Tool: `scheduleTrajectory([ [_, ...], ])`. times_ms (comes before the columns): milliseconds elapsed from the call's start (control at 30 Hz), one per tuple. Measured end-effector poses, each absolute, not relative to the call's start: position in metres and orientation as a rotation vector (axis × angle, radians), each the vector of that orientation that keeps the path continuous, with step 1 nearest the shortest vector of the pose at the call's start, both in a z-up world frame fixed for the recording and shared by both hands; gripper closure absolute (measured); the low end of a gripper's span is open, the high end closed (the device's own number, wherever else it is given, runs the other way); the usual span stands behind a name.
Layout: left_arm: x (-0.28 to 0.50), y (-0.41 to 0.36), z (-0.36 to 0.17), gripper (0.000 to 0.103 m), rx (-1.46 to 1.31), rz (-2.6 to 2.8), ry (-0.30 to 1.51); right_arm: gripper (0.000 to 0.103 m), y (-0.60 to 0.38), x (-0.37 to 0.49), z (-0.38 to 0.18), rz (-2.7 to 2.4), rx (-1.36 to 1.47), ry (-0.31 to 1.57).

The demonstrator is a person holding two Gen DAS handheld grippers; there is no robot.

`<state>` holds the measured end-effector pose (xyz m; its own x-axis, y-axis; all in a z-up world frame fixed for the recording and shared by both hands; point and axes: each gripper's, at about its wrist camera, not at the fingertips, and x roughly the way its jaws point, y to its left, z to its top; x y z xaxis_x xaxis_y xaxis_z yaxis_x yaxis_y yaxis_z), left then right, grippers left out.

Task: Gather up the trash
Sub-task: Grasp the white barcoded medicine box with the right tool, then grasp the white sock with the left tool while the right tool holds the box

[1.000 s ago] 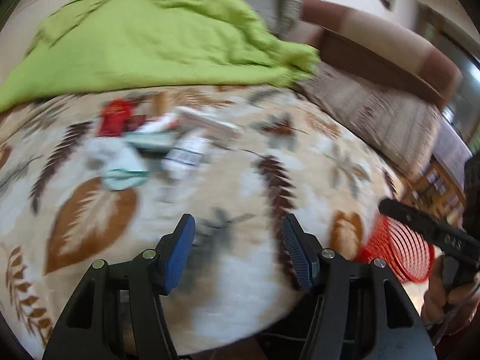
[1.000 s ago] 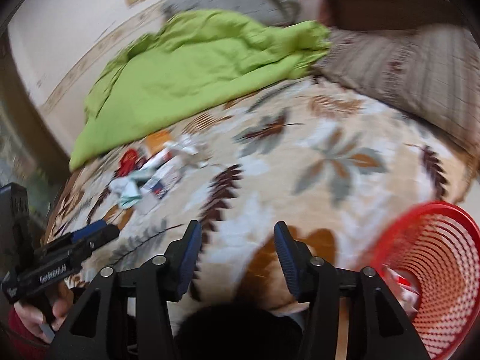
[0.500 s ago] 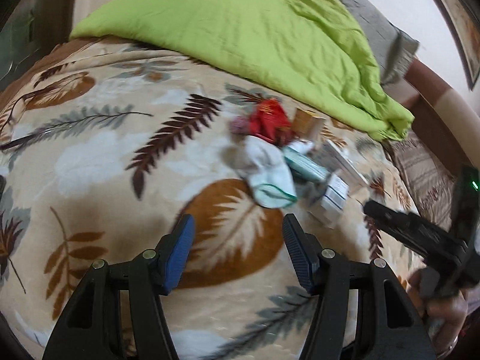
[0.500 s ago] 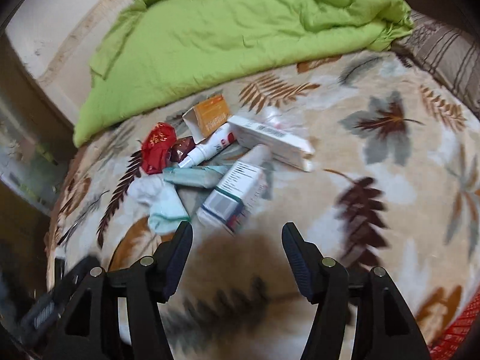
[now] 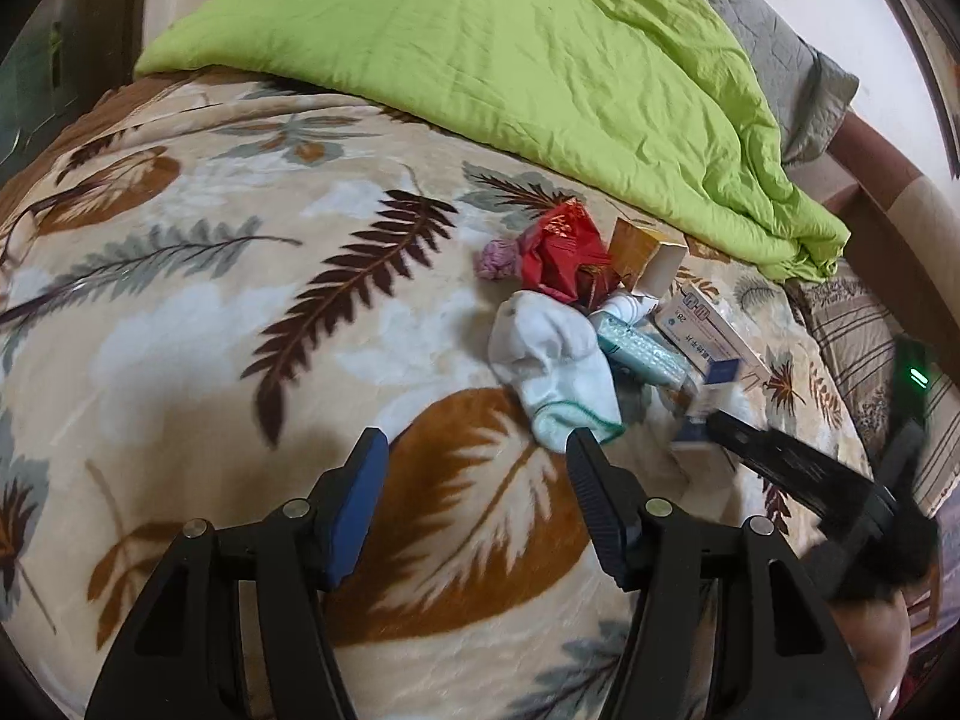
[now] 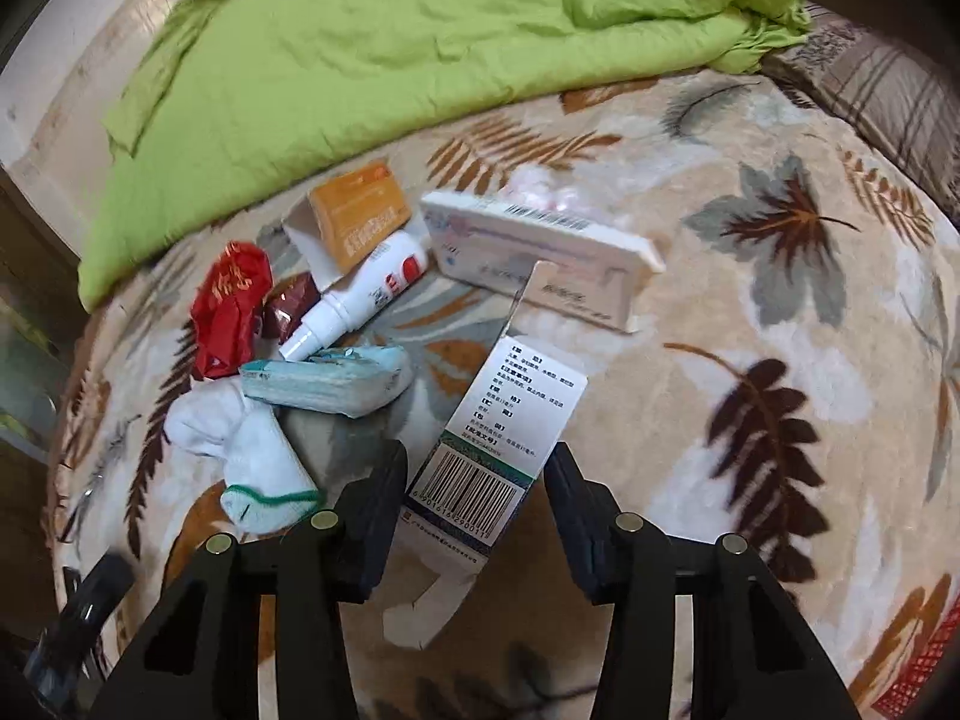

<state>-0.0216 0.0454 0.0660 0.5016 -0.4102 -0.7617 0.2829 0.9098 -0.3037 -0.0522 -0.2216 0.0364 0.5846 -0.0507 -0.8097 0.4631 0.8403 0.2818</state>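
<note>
A leaf-patterned blanket [image 5: 180,330] covers the bed. Left tongs [image 5: 474,480] spread, trash pile [image 5: 600,312] ahead-right. Right tongs [image 6: 477,486] spread around a barcoded box [image 6: 504,420]; only this view shows a red basket [image 6: 924,666].

Both wrist views look down along their claws, close over the shared trash pile [image 5: 600,324], from opposite sides.

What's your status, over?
Right gripper open, straddling barcode box, no grip yet. Left gripper open, empty, short of sock. Trash pile on blanket; nothing blocking.
</note>
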Motion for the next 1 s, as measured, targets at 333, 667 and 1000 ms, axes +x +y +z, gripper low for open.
scheduleTrajectory([
  [333,0.026,-0.014,0.042,0.035,-0.101,-0.391,0.993,0.059,-0.228,-0.09,0.044,-0.218,0.485,0.672],
  [667,0.028,-0.031,0.021,0.078,0.009,-0.398,0.923,0.059,-0.228,-0.081,0.043,-0.166,0.491,0.668],
  [1000,0.008,-0.018,0.037,0.083,-0.006,-0.4,0.859,0.059,-0.214,-0.083,0.052,-0.144,0.421,0.639],
])
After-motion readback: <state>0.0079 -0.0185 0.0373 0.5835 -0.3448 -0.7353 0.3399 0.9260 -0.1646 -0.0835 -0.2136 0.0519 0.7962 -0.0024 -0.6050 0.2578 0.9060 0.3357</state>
